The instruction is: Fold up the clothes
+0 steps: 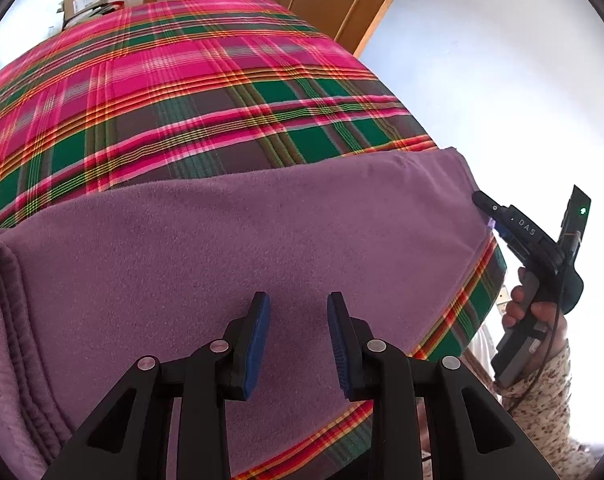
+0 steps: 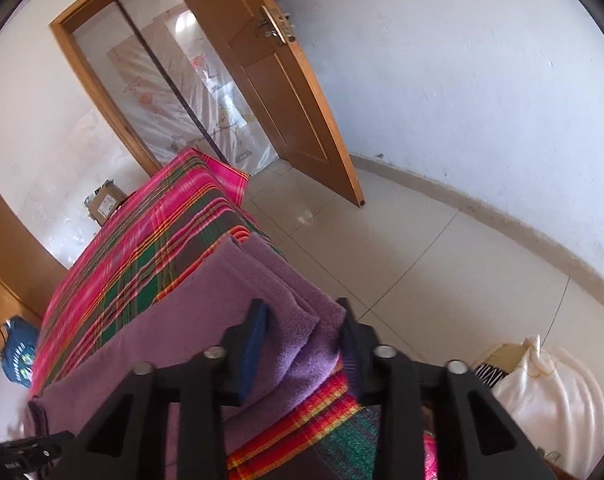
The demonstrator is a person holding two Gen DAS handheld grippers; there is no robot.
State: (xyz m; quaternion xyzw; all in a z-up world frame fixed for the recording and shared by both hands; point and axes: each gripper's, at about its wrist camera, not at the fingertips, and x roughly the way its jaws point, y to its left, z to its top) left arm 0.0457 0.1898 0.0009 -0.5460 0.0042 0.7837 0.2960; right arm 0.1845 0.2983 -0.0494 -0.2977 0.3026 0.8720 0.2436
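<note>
Left wrist view: purple fleece garment (image 1: 230, 240) lies flat on the plaid bed (image 1: 162, 92), soft and limp; left hand-held gripper (image 1: 298, 340) hovers apart above it.

Right wrist view: right hand-held gripper (image 2: 302, 340) stands apart, straddling the layered corner, probably the best hold.

I am seeing a matt, fuzzy purple fleece garment (image 1: 222, 248) lying under my left jaws, over a smooth woven plaid bedcover (image 1: 182, 92). My jaws are showing blue rubbery pads (image 1: 258, 340) on matt black plastic, while beyond my right jaws glossy floor tiles (image 2: 402, 240) are gleaming beside a varnished wooden door (image 2: 270, 80).
</note>
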